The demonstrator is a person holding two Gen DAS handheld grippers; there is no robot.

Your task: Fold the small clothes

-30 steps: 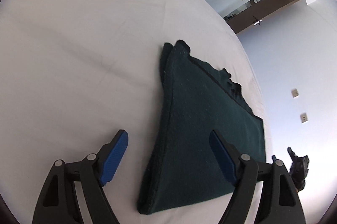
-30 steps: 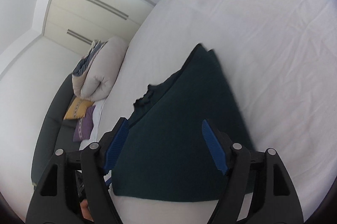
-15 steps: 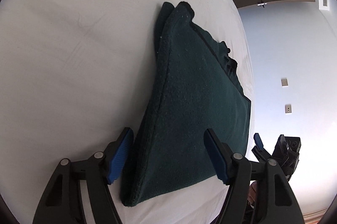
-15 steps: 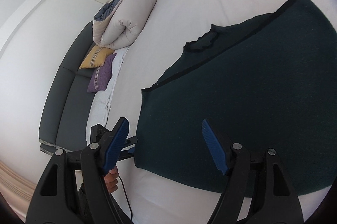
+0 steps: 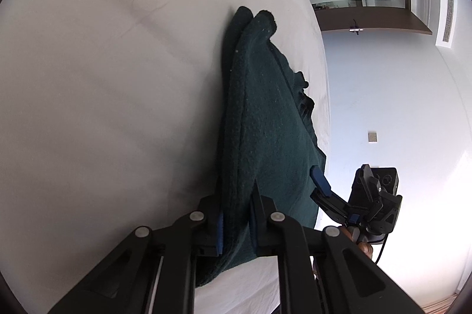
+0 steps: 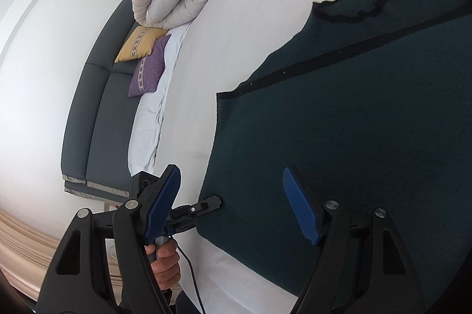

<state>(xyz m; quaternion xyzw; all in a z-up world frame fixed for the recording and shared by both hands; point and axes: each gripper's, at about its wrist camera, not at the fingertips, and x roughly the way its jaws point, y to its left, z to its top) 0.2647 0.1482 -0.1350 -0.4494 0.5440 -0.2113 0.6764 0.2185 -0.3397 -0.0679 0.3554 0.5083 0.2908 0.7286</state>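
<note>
Two layers of dark green garment (image 5: 262, 119) pinched as my left gripper (image 5: 236, 222) closes on its near edge; right gripper (image 6: 233, 204) gapes over the hem — bare white bed (image 5: 103, 78) leftward, far folds unclear.

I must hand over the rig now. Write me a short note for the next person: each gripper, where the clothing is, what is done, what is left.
Left gripper: jaws closing on the near corner of the dark green garment, cloth is between them.
Right gripper: open, holds nothing, one finger over the garment's near edge.
Garment: lies on the white bed, already folded at least once, layers show at its edge.
Left to do: take the edge with the right gripper, probably make the next fold, smooth it flat.
</note>
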